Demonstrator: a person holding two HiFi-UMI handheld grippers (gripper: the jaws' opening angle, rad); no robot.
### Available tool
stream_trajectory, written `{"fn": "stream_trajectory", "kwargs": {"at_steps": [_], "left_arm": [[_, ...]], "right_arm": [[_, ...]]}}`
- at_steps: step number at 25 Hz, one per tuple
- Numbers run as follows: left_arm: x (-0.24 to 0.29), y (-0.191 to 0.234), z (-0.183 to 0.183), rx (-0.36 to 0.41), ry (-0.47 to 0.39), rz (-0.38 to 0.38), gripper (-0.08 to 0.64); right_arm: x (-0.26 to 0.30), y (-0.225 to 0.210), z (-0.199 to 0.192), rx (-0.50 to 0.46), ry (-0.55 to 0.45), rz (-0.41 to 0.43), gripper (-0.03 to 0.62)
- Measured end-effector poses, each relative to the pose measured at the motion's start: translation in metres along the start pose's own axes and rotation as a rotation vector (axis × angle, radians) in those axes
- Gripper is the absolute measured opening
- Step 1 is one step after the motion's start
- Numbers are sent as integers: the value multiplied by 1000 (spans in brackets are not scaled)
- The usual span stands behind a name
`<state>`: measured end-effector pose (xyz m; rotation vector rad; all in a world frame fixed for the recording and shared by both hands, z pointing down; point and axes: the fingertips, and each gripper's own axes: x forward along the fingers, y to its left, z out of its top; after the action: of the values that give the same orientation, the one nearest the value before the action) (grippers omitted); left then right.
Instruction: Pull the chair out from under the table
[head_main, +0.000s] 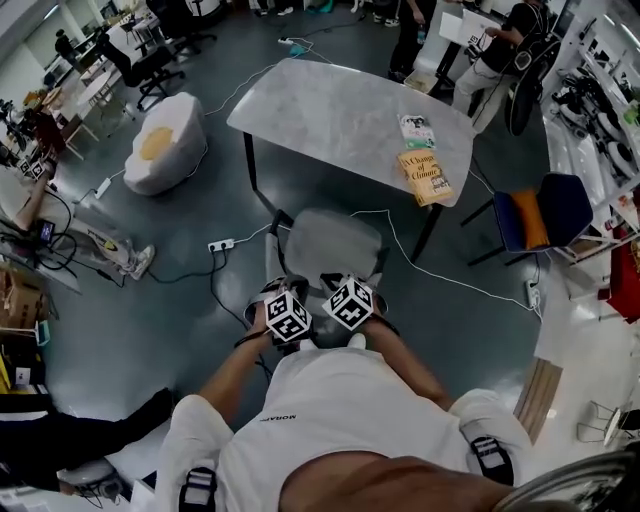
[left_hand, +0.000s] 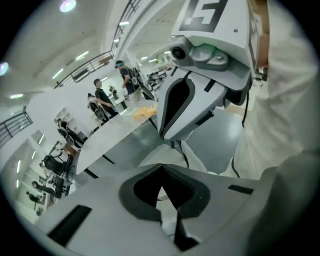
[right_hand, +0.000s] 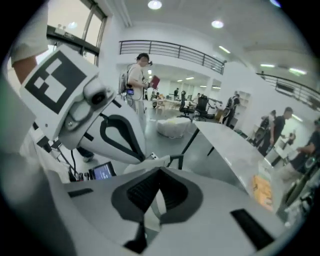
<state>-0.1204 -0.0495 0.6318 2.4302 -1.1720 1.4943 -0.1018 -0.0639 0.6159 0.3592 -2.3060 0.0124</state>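
The grey chair (head_main: 333, 240) stands on the floor just in front of the marble-topped table (head_main: 330, 115), its seat out from under the near edge. My left gripper (head_main: 283, 297) and right gripper (head_main: 348, 290) hang side by side above the chair's near end, close to my chest. Both are shut with nothing between the jaws and hold no part of the chair. In the left gripper view the shut jaws (left_hand: 161, 167) point down at the pale chair (left_hand: 155, 159), with the right gripper (left_hand: 200, 75) just ahead. In the right gripper view the jaws (right_hand: 161, 172) meet over the chair (right_hand: 150, 161).
Two books (head_main: 425, 177) lie at the table's right end. A white beanbag (head_main: 165, 140) sits at the left, a blue chair (head_main: 545, 212) at the right. A power strip (head_main: 221, 245) and cables run over the floor round the chair. People stand beyond the table.
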Motion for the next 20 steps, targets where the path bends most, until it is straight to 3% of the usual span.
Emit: {"fn": "stream_trajectory", "kwargs": {"at_steps": [3, 7, 11, 20], "left_arm": [[-11, 14, 21, -130, -67, 27, 2], [-27, 36, 47, -238, -141, 92, 2], [-44, 56, 74, -331, -220, 150, 2], [-97, 100, 142, -566, -489, 278, 2]], "right_arm": [[-17, -13, 12, 104, -72, -36, 12], [-33, -34, 28, 182, -162, -107, 12], [-57, -54, 51, 230, -265, -177, 12], [-132, -96, 102, 342, -531, -321, 12]]}}
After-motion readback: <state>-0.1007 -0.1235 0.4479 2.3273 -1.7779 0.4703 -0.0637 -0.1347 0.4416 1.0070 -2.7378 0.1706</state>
